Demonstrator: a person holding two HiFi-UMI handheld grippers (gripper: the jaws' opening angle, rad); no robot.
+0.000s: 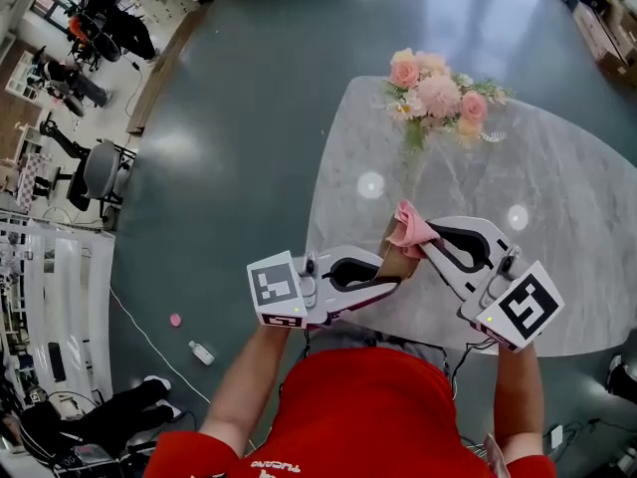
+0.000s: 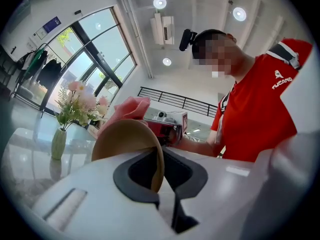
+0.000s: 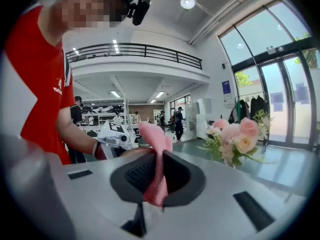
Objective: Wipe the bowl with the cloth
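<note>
A pale marbled table (image 1: 557, 197) with a rounded corner is set on a glossy grey floor (image 1: 259, 88). A vase (image 2: 58, 145) of pink flowers (image 1: 438, 90) is stood near its far edge. On the floor, left of the table, a small bottle (image 1: 202, 353), a small pink thing (image 1: 175, 320) and a cable (image 1: 139, 329) are seen.

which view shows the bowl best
The left gripper view: the bowl fills the centre, its rim clamped in the left gripper. The head view shows a brown sliver by the cloth; the right gripper view barely any.
</note>
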